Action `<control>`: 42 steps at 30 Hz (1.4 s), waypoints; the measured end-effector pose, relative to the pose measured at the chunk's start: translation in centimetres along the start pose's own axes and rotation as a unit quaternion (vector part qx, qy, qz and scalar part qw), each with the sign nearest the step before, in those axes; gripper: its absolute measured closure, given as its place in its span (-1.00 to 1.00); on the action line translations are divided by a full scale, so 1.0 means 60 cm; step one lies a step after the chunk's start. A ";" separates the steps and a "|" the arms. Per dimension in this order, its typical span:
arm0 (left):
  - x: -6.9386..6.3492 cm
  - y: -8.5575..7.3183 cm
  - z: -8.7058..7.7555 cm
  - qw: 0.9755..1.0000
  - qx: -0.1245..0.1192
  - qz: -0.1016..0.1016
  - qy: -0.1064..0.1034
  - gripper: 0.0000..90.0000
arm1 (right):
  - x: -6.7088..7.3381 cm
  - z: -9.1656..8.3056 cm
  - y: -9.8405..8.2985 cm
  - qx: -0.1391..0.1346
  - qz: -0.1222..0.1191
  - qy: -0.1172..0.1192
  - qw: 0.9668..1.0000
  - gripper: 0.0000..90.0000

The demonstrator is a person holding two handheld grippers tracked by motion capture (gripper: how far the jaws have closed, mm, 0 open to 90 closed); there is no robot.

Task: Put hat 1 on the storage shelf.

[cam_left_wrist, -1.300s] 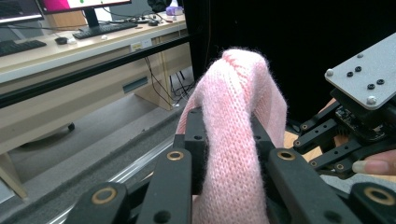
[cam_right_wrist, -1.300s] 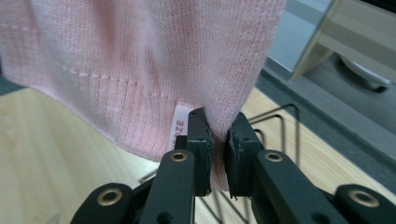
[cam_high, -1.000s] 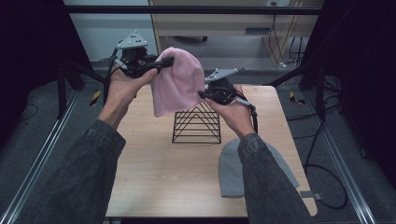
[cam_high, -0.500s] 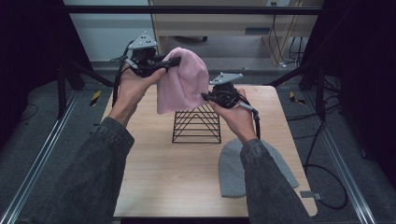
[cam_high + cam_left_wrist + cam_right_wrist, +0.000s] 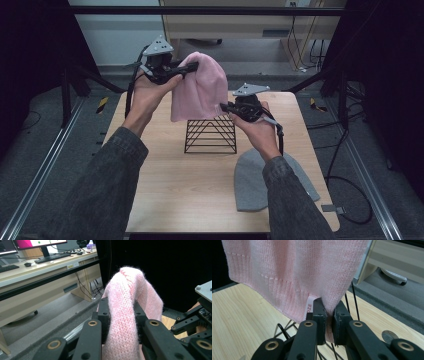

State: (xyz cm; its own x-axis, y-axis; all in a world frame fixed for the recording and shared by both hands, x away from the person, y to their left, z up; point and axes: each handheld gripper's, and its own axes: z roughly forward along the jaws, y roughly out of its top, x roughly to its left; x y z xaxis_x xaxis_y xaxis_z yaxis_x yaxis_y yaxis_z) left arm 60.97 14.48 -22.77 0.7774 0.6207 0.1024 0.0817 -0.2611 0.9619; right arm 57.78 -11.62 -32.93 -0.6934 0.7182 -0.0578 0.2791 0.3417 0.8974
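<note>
2 grippers are sharing 1 pink knit beanie [image 5: 197,87], holding it in the air above the black wire pyramid stand [image 5: 210,135] at the middle of the wooden table [image 5: 165,190]. The left gripper [image 5: 182,70], at about 11 o'clock from the stand in the high view, is clenched on the crown end of the hat; in the left gripper view the knit [image 5: 126,315] is bunching between both jaws. The right gripper [image 5: 227,107], at about 1 o'clock from the stand, is pinching the ribbed hem; in the right gripper view the hem [image 5: 287,277] is sandwiched between the closed jaws just beside a small white label [image 5: 309,307]. A 2nd hat, a grey beanie [image 5: 260,180], is lying flat at about 5 o'clock from the stand, well apart from the work.

The step appears to be dressing the stand with the pink hat. To do it well, the hem should be opening downward and centred over the apex, so the 2 hands would be spreading the rim rather than pulling it taut. Both grips look best kept firm until the wire tip is inside the opening. A light stand may be tipping if the knit drags sideways, so a straight descent seems safest.
</note>
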 end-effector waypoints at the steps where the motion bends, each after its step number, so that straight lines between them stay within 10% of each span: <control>1: 0.000 -0.002 0.002 1.000 0.000 -0.001 -0.001 0.67 | -0.001 0.000 -0.002 0.001 -0.001 -0.001 1.000 0.84; 42: -0.015 -0.080 0.015 0.999 0.042 0.002 -0.015 0.60 | 0.015 -0.007 -0.070 0.038 -0.044 -0.018 0.998 0.85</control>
State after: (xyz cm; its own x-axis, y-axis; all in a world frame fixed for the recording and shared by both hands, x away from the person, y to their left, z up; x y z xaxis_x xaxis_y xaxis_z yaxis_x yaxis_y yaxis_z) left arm 60.45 14.50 -27.72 0.7966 0.5966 0.0973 0.1297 -0.3260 0.9364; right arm 55.72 -12.67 -36.56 -0.6933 0.7045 -0.1514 0.2694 0.4482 0.8524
